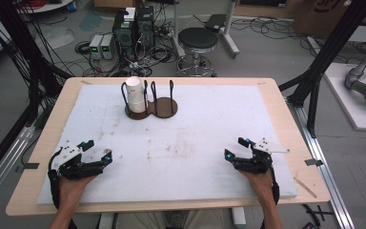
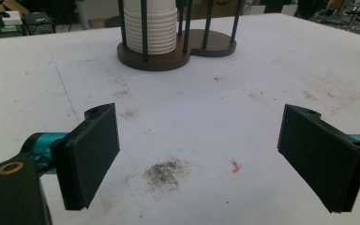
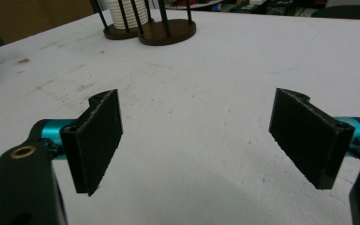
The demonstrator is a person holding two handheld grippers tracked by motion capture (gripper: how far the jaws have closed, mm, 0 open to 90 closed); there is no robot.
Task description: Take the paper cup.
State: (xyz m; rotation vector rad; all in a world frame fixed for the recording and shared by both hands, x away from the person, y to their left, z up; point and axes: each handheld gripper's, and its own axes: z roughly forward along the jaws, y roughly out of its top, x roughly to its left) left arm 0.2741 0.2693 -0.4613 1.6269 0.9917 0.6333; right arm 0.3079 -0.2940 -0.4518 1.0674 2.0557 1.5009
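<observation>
A stack of white paper cups (image 1: 135, 95) stands in the left bay of a dark brown two-bay holder (image 1: 164, 108) with black upright rods, at the back of the white mat. My left gripper (image 1: 96, 150) rests low at the front left of the mat, open, nothing between its jaws. At the front right my right gripper (image 1: 235, 148) is open and empty too. The cup stack (image 2: 150, 26) and holder (image 2: 211, 47) appear far ahead in the left gripper view, past my left gripper (image 2: 199, 157). In the right gripper view the cups (image 3: 124, 11) and holder (image 3: 168, 32) sit at the top left, beyond my right gripper (image 3: 197, 140).
The white mat (image 1: 195, 138) covers a wooden table (image 1: 57, 119). It carries smudges and a dark stain (image 2: 166, 173). Beyond the table stand a black stool (image 1: 198, 40), computer boxes (image 1: 133, 28) and cables on the floor. Black frame posts (image 1: 324, 62) flank the table.
</observation>
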